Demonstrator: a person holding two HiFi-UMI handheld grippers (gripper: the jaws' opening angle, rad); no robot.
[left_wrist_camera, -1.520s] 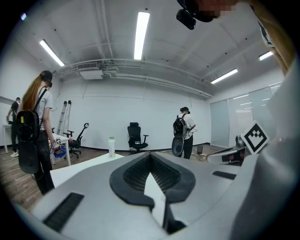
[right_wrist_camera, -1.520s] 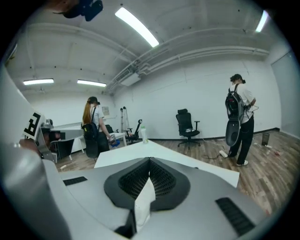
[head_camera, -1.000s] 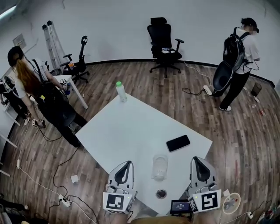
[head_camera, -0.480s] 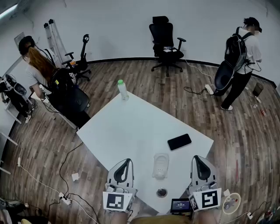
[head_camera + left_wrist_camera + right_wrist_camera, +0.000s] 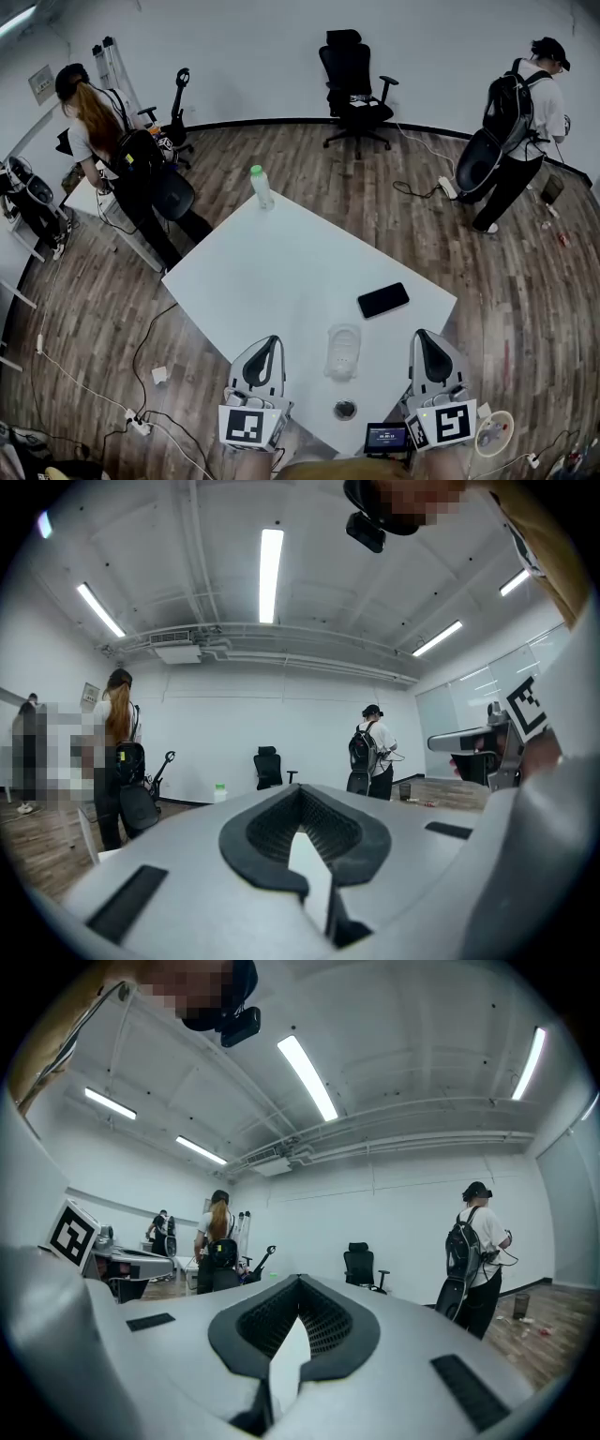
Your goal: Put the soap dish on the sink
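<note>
The clear soap dish lies on the white table near its front edge, between my two grippers and touched by neither. My left gripper hangs level to the left of the dish, jaws together and empty. To the dish's right, my right gripper is held level too, shut on nothing. In the left gripper view the left gripper shows its black pads meeting. The right gripper looks the same in the right gripper view. No sink is in view.
A black phone lies behind the dish and a small round metal piece in front of it. A bottle stands at the table's far corner. A small screen device sits at the front edge. Two people and an office chair stand beyond.
Both grippers have stayed where they were. The person with the backpack at the left has walked further from the table, toward the back left.
</note>
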